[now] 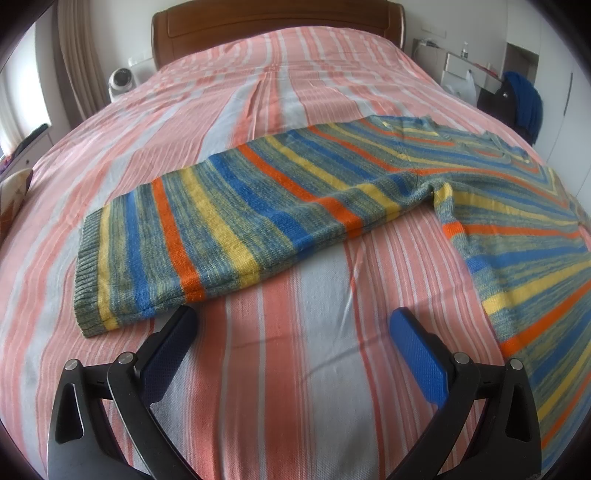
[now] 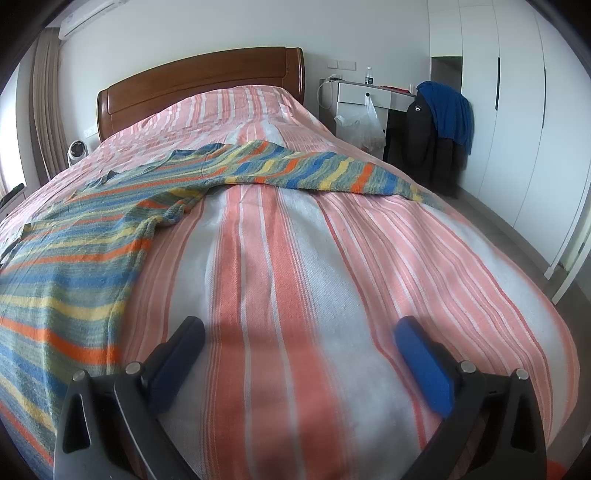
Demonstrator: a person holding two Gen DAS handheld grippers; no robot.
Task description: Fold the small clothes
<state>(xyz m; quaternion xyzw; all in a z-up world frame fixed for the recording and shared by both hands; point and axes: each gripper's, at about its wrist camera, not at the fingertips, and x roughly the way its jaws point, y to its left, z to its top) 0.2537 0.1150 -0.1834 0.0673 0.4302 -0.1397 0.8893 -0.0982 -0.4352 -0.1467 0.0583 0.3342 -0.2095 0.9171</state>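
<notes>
Striped knit sweater (image 1: 280,206) lies spread flat on the striped bedspread (image 1: 295,369), sleeves outstretched. Left gripper (image 1: 293,325) and right gripper (image 2: 299,332) hover low over bare bedspread, jaws spread wide, empty, the left just short of a sleeve cuff (image 1: 88,273).

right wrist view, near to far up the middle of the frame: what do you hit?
Right claw, open → bare striped bedspread → striped sweater sleeve lying across the bed → more bedspread → wooden headboard → white wall.

Ribbed matt knit sweater (image 1: 229,221) on woven cloth bedspread (image 1: 314,369); glossy wooden headboard (image 1: 277,26)
</notes>
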